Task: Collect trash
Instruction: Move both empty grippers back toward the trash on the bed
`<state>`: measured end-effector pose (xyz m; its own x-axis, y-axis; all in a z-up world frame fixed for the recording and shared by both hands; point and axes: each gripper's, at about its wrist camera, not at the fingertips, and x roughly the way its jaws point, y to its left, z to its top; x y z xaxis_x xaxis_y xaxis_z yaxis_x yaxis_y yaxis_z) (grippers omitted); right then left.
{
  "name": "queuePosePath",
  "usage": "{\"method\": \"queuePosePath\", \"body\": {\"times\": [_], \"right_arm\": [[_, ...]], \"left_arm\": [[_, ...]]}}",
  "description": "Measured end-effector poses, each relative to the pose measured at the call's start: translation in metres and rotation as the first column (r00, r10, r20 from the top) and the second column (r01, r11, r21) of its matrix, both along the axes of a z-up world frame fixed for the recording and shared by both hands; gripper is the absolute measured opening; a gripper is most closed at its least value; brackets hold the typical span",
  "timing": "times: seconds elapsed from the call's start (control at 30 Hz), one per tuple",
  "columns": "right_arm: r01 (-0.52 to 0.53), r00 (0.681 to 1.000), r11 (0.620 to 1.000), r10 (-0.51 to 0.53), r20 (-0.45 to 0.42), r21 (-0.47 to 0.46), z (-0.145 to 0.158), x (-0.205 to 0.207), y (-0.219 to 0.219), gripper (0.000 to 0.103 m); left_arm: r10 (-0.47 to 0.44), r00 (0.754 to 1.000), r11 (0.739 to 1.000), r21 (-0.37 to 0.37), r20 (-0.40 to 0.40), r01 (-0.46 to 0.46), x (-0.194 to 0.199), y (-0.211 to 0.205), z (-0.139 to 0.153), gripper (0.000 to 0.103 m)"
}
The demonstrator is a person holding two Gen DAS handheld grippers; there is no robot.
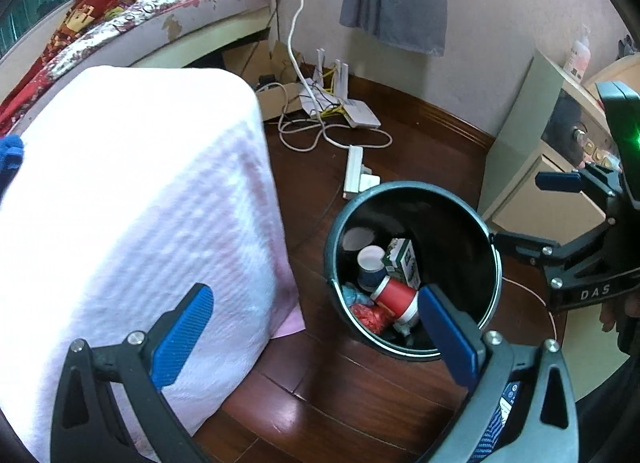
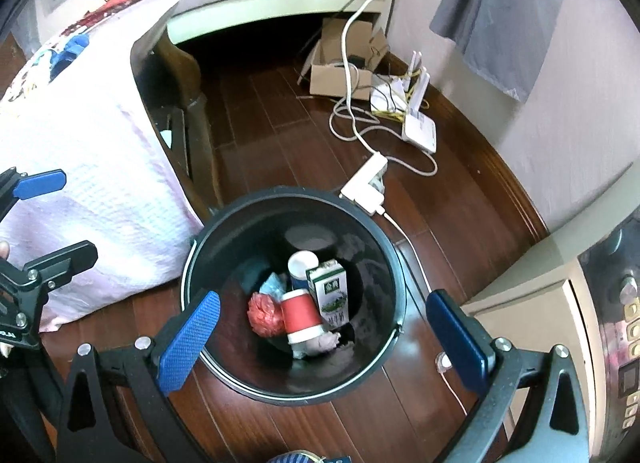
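**Both tongs wide and empty over the trash bin**

Left tongs (image 1: 316,327) spread wide, nothing between the blue pads. Same for the right tongs (image 2: 324,339): wide apart, empty, hanging right over the bin's mouth.

Black round bin (image 2: 224,247) on the dark wood floor (image 2: 280,111), already holding trash: red paper cup (image 2: 301,313) lying on its side, green-and-white milk carton (image 2: 329,292) upright beside it, blue cup (image 1: 371,268) with white inside, red crumpled bag (image 2: 262,313), pale blue wrapper (image 2: 274,285).

Only in the left view: right tongs off to the side past the bin's rim, "DAS" printed on the frame, green light above, plus a pump bottle (image 1: 580,52) on the cabinet (image 1: 520,151). Only in the right view: open gap under the table, its dark legs (image 2: 200,143) showing, and a cardboard box (image 2: 340,71) by the wall.

Edges: pink-white cloth (image 1: 132,203) hanging just beside the bin on 1 side, cabinet corner near the other. White power strip (image 2: 366,183) touching or nearly touching the far rim, can't tell which. Cables and router (image 2: 420,129) further back. Bare floor in front of the bin.
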<state>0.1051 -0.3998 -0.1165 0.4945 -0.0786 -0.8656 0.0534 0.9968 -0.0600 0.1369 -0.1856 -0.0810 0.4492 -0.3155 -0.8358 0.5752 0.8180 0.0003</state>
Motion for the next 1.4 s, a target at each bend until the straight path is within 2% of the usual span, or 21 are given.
{"method": "queuePosePath", "body": {"times": [0.2, 0.4, 0.73, 0.93, 1.17, 1.4], "right_arm": [[-0.024, 0.999, 1.000, 0.024, 0.043, 0.004, 0.015, 0.004, 0.015, 0.103], [-0.066, 0.990, 0.998, 0.064, 0.125, 0.010, 0.042, 0.013, 0.041, 0.103], [-0.186, 0.964, 0.982, 0.180, 0.195, 0.014, 0.064, 0.038, 0.100, 0.103], [-0.248, 0.934, 0.968, 0.234, 0.271, 0.021, 0.083, 0.056, 0.144, 0.103], [-0.346, 0.883, 0.937, 0.307, 0.356, 0.048, 0.104, 0.079, 0.209, 0.103], [-0.410, 0.864, 0.912, 0.379, 0.333, 0.028, 0.110, 0.108, 0.275, 0.103]], "left_arm": [[0.052, 0.998, 0.998, -0.028, 0.039, -0.051, -0.001, 0.024, 0.019, 0.102], [0.126, 0.990, 0.991, -0.053, 0.071, -0.122, 0.004, 0.054, 0.034, 0.102], [0.258, 0.959, 0.965, -0.075, 0.114, -0.251, 0.011, 0.113, 0.048, 0.102], [0.357, 0.923, 0.934, -0.063, 0.143, -0.352, 0.016, 0.159, 0.051, 0.102], [0.476, 0.864, 0.879, -0.071, 0.164, -0.471, 0.019, 0.229, 0.056, 0.102], [0.580, 0.794, 0.813, -0.081, 0.181, -0.576, 0.022, 0.303, 0.061, 0.102]]}}
